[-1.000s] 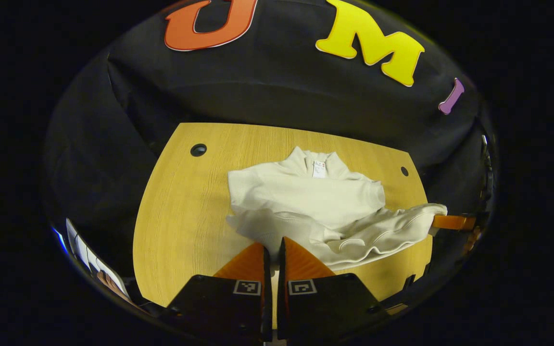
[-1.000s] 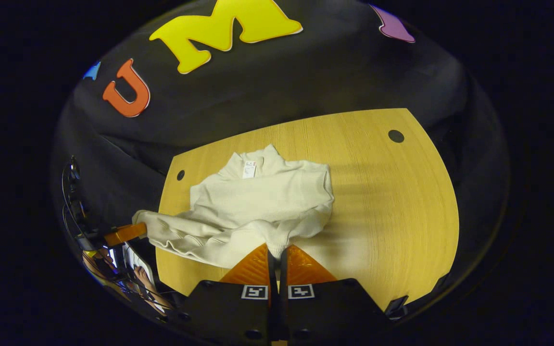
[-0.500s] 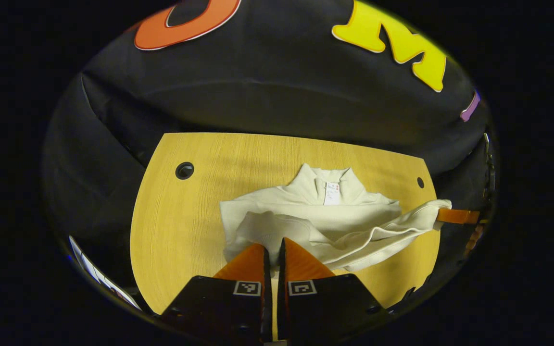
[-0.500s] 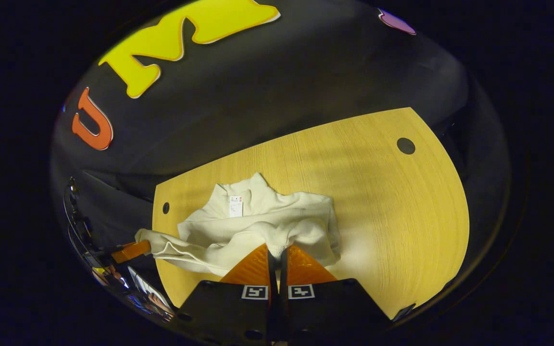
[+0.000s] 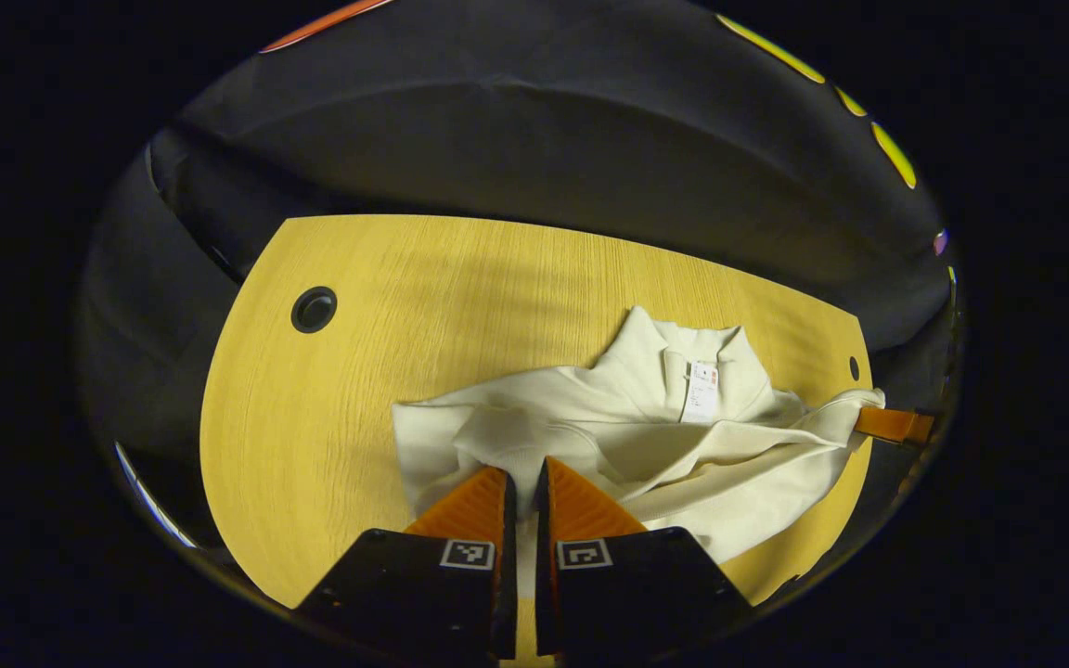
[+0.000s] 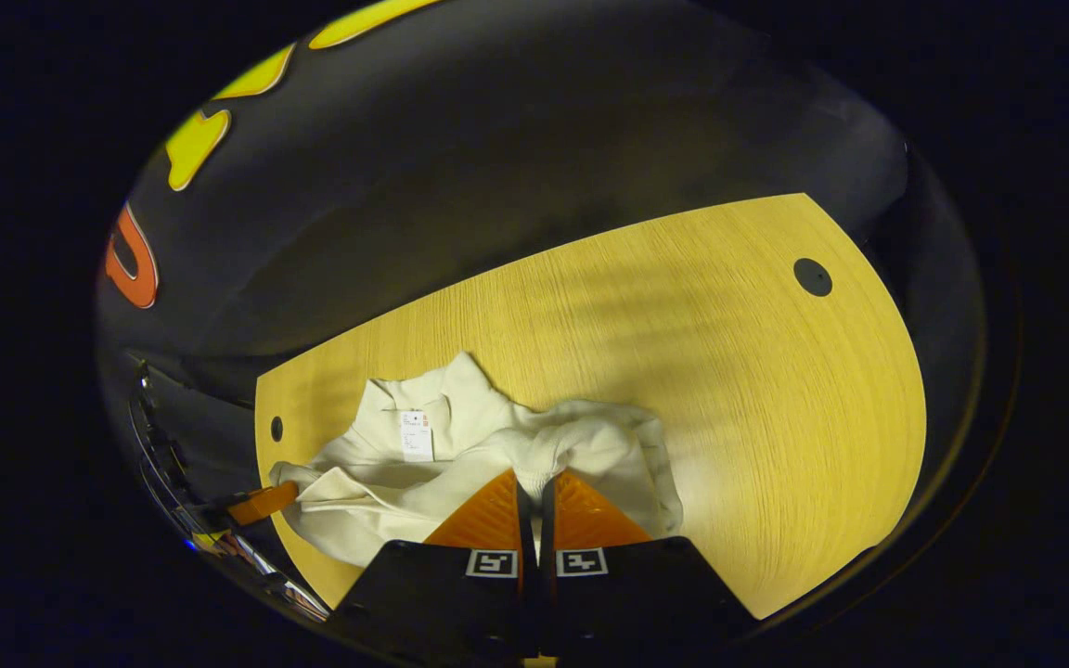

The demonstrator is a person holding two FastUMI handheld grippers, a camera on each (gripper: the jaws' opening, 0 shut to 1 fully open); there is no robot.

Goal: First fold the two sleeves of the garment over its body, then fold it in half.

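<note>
Cream garment [image 5: 646,436] on wooden table [image 5: 330,408] | collar tag [image 5: 701,391] (unreadable) | both grippers pinch its cloth

The place is a recording booth, not a home room. Black cloth [image 5: 516,158] hangs as a wall behind and around a pale wooden desk [image 5: 358,371], and it closes off the space on every side. The desk has rounded corners and a round cable hole [image 5: 314,309], as office desks have. The lighting is dim outside the desk top.
</note>
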